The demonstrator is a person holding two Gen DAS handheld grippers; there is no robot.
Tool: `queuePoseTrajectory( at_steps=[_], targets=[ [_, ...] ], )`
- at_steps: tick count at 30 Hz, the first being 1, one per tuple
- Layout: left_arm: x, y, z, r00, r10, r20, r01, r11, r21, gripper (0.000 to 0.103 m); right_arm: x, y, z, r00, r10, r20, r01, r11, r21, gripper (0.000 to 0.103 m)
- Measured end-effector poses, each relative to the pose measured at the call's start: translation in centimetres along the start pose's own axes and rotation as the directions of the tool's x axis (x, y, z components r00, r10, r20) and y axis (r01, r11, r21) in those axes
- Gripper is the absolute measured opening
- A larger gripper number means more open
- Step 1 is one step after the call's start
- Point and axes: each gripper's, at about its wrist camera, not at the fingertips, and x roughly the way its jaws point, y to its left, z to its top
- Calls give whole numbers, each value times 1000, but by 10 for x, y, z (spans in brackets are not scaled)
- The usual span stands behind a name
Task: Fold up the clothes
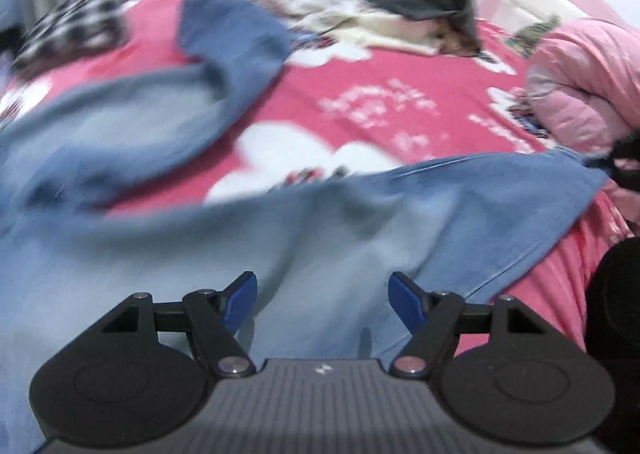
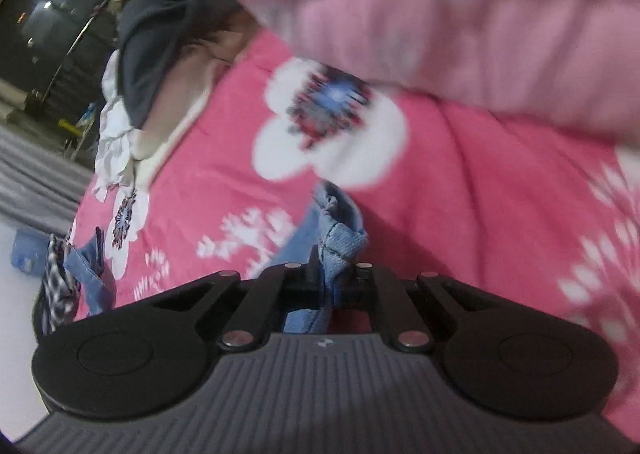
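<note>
We see little done: the jeans (image 1: pixel 168 246) sprawl unfolded on the pink bedspread (image 1: pixel 360 85) beneath our left gripper (image 1: pixel 322 300), jaws spread and empty. Our right gripper (image 2: pixel 332 274) pinches the denim hem; folding remains.

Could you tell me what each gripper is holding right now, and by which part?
The right gripper is shut on the jeans, pinching a stitched edge at one end. The left gripper is open above them and holds nothing.
</note>
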Motion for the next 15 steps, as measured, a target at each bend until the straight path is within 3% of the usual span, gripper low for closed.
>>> queuePoseTrajectory(
  at_steps=[3,8,12,14,15],
  targets=[
    [-12,15,-13,1000,28,-11,-29,998,-64,74,-29,-6,-8,999,15,31,-15,1000,2,2],
    [-3,25,-28,997,42,-64,-49,993,-104,73,-28,-43,-25,995,-94,14,95,995,-13,2],
    [6,23,-34,993,60,-105,-66,996,-54,73,-16,-84,-35,997,-65,-37,70,989,132,3],
    [7,22,-36,992,61,-108,-65,997,-39,73,-19,-94,-37,998,-46,-46,52,988,144,9],
    [8,22,-37,992,58,-112,-62,998,-34,73,-23,-98,-38,997,-61,-48,67,989,132,19]
  ],
)
